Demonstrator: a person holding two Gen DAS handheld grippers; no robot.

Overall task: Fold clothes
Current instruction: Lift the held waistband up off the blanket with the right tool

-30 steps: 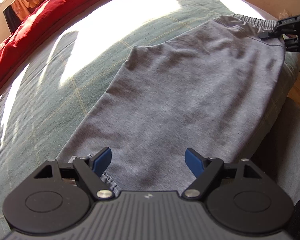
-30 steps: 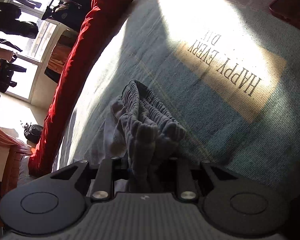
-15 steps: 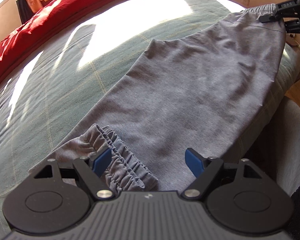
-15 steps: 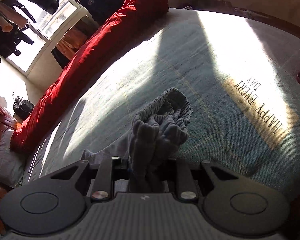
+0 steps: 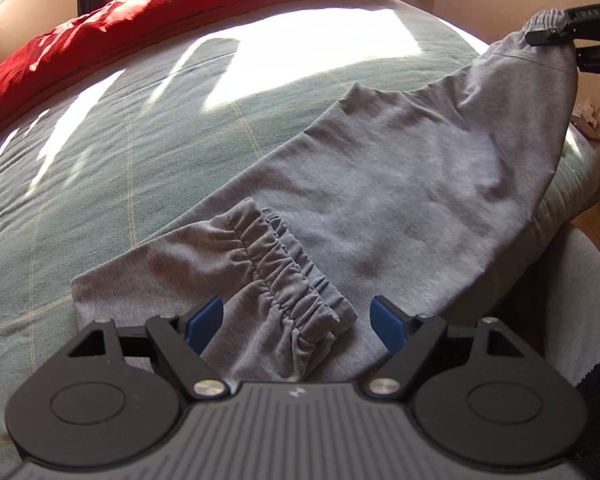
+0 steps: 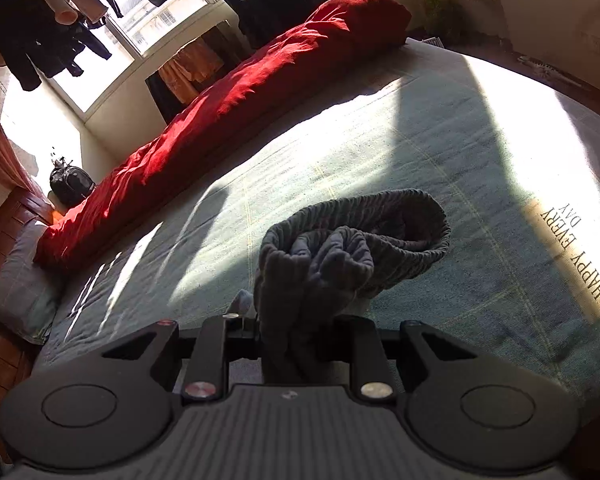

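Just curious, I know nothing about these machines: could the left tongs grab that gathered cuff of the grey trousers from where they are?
Probably yes. The left tongs are open right over the cuff, with nothing lying on it.

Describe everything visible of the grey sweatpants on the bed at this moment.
The grey sweatpants look like soft heathered jersey with elastic, gathered cuffs and a ribbed waistband. They lie partly flat on the green checked bedspread, the cuff end folded back over the legs. The right hand-held gripper is shut on the bunched waistband, holding that end up off the bed. The left hand-held gripper is open above the cuffs, its blue pads not pressing on the cloth.
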